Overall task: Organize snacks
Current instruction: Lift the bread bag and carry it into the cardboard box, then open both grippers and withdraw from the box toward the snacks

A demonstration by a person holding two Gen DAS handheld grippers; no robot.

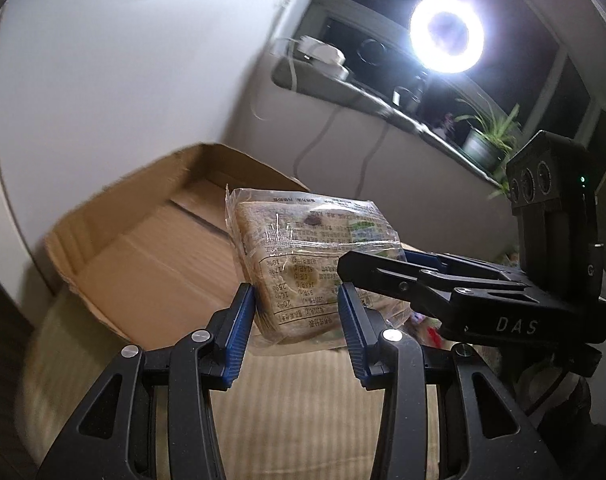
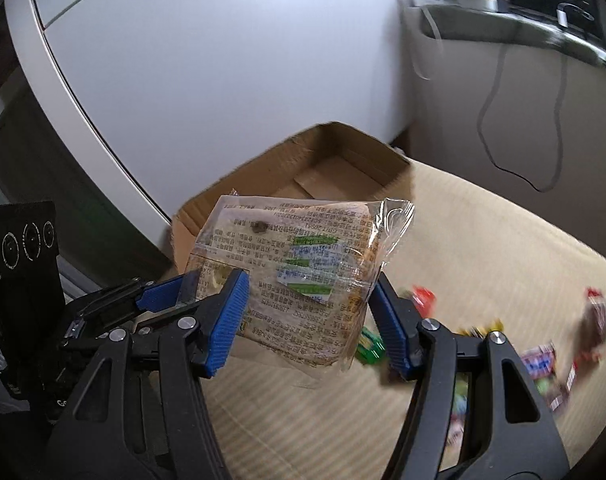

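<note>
Snack packet [image 1: 303, 264] held aloft, pinched between both tongs [image 1: 297, 332] [image 2: 307, 312].

Both views are dim and bent by fisheye, with black corners. In the left view a ring light [image 1: 446, 34] blazes white and flares, and glare washes the wall [image 1: 123, 60]. Motion blur smears the box [image 1: 103, 248] edge, the shelf [image 1: 343, 88] and the scattered snacks [image 2: 543, 360].
</note>
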